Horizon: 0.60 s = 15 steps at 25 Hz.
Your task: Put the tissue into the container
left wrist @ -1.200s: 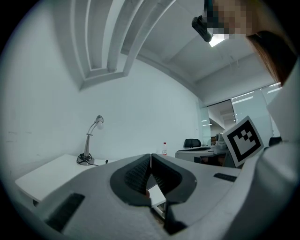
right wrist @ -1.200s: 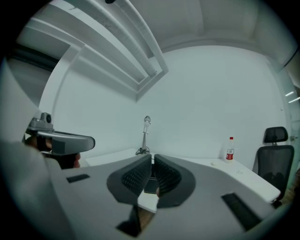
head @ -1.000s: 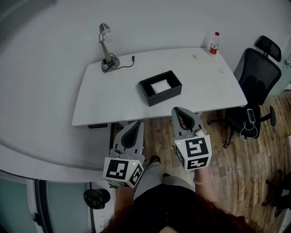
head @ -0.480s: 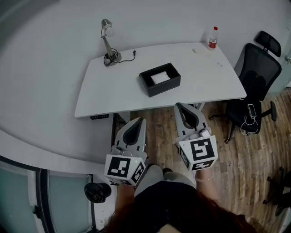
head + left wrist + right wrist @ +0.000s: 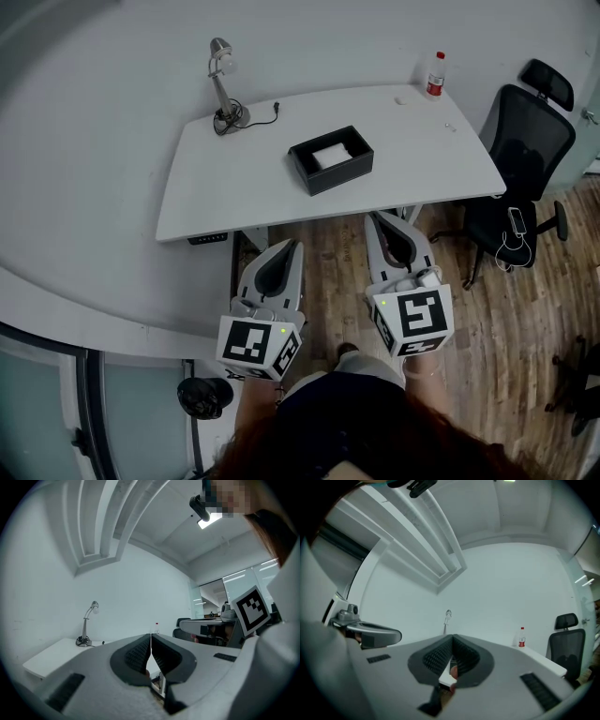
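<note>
A black open container [image 5: 331, 159] stands on the white table [image 5: 234, 178], with a white tissue [image 5: 330, 156] lying inside it. My left gripper [image 5: 284, 246] hangs over the wooden floor in front of the table's near edge, its jaws shut with nothing between them. My right gripper [image 5: 383, 221] hangs beside it to the right, its tip by the table's edge, jaws also shut and empty. In the left gripper view the left gripper [image 5: 151, 637] points level toward the table. The right gripper [image 5: 453, 638] does the same in its own view.
A desk lamp [image 5: 223, 84] with a cable stands at the table's far left corner. A bottle with a red cap [image 5: 434, 75] is at the far right corner. A black office chair [image 5: 516, 178] stands right of the table. A person's legs show below the grippers.
Both grippers have drawn back a little from the table toward the person; the table and container sit slightly higher in the head view. The jaws stay shut.
</note>
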Tool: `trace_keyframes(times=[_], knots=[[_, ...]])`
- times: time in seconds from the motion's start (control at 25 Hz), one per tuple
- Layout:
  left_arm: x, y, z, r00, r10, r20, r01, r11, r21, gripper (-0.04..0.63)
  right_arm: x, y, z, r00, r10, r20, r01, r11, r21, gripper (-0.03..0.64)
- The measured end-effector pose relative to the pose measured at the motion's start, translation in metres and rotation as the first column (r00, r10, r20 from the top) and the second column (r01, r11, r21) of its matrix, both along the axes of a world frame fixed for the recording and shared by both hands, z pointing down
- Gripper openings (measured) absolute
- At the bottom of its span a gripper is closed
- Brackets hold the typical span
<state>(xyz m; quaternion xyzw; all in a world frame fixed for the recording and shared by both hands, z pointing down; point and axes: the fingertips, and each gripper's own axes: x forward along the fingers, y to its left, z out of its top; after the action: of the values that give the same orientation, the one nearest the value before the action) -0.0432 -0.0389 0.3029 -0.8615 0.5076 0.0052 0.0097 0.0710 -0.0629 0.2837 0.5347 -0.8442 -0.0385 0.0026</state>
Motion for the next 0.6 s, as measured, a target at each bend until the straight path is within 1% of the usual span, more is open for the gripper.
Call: trace_keyframes(times=[0.32,0.6], knots=[[-0.015,0.018,-0.003,1.000,0.023,-0.012,-0.023,1.000,-0.004,0.029,-0.010,0.023,-0.005,1.000,0.031,0.005,-0.031,1.000,-0.004,0.020],[-0.017,0.038,-0.002,0.999,0.044,-0.022,-0.044,0.999,-0.004,0.029,-0.019,0.048,-0.007,0.999,0.029,-0.039,-0.028,0.999,0.025,0.020]])
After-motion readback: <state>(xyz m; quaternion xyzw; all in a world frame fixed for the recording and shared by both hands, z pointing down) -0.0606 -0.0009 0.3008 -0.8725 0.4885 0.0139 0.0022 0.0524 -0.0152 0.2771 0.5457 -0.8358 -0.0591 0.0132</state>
